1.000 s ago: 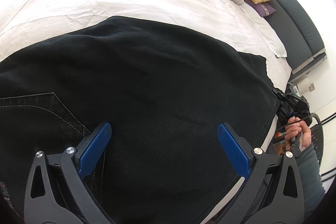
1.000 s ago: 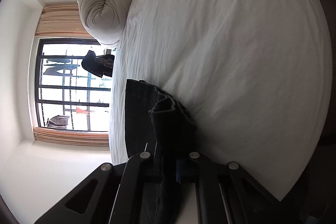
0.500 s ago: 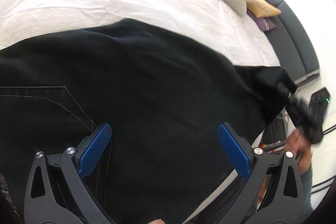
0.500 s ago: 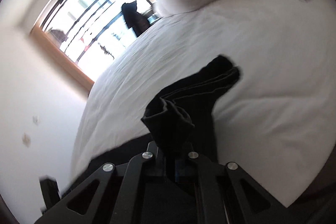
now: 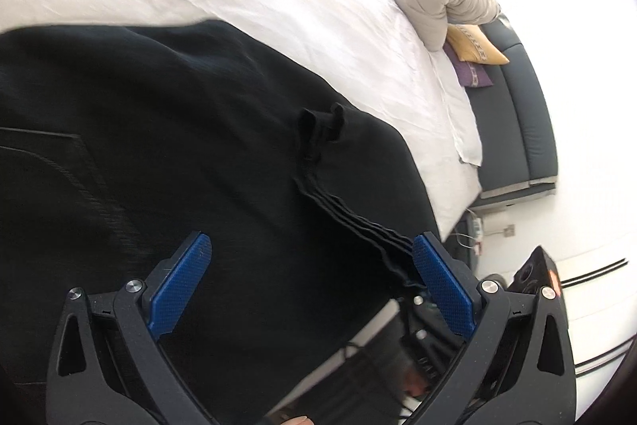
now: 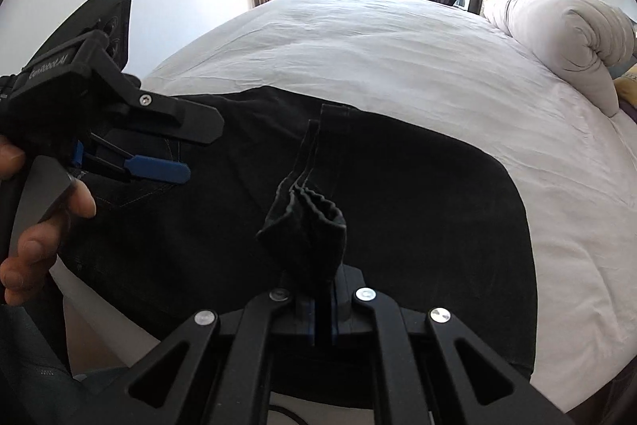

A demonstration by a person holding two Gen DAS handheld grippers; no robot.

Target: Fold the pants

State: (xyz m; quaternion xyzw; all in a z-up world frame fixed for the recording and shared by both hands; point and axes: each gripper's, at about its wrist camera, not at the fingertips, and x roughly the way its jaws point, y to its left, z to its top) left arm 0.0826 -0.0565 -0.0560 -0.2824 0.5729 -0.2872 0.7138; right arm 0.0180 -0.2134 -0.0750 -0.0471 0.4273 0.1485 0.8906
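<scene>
The pants (image 6: pixel 398 210) are spread on the bed (image 6: pixel 378 66). Their hem, clamped in the right gripper (image 6: pixel 324 321), has been carried from 3 o'clock over the seat, starting the fold. The left gripper (image 5: pixel 310 289) is held agape, empty.

pants (image 6: pixel 398 194) on bed (image 6: pixel 398 58), pillow (image 6: pixel 565 38) behind

The pants (image 5: pixel 199 166) run past the left view's edge, their pocket (image 5: pixel 51 178) blurred.
</scene>
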